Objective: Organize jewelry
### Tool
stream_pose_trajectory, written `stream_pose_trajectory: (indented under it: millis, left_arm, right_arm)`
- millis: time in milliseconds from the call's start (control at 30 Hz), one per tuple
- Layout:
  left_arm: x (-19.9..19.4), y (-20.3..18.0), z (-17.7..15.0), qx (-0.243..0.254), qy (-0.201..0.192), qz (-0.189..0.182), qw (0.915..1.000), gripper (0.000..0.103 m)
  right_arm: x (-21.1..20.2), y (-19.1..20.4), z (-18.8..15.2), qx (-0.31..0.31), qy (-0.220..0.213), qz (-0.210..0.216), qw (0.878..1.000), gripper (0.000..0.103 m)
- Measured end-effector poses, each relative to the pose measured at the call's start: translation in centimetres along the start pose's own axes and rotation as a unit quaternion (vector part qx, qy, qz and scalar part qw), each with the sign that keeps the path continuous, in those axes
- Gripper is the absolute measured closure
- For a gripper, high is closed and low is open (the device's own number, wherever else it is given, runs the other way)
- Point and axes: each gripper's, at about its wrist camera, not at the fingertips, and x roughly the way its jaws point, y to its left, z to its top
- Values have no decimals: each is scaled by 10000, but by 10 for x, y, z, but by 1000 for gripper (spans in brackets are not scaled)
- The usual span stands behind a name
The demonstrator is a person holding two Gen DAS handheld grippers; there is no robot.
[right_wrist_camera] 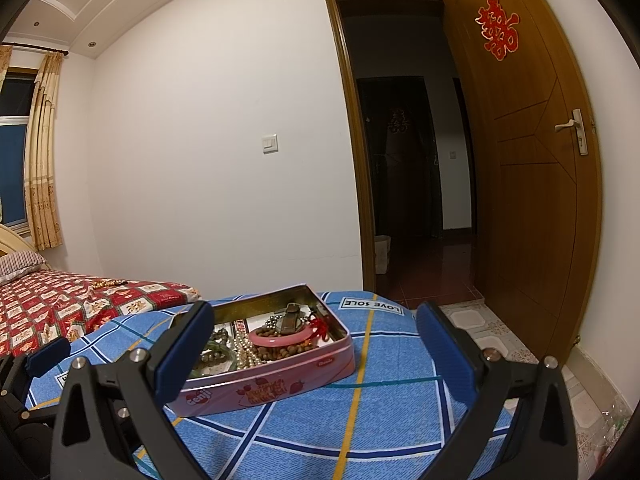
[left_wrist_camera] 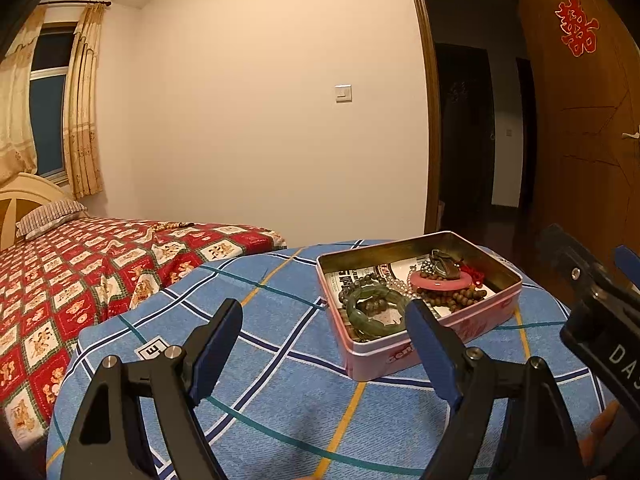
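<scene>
Both grippers hang low over the blue plaid quilt, each with its jaws spread wide and holding nothing: the left gripper sits short of the tin's near left corner, and the right gripper frames the tin from the other side. Between them the pink tin rests lidless on the quilt, toward its far edge. Inside lie a green bangle, a pink bangle, brown wooden beads, a pearl strand, and a dark piece with a red tassel at the far end, all heaped together over a printed card. Most of the jewelry seems already gathered, so the task looks well advanced. One string of beads lies well apart on the red bedspread, near its far edge, and probably remains to be fetched; no lid is in view. Bare quilt surrounds the tin on its near and right sides, giving room to approach, though the quilt drops off close behind the tin and to the right toward the tiled floor.
</scene>
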Motion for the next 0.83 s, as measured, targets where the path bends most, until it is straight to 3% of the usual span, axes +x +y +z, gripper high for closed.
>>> stream_pose_trajectory:
  millis: [833]
  left_arm:
    - [7,3,0,-143,161,91,9997,19]
  right_arm:
    - [5,2,-1,12,118,-60,9999,0]
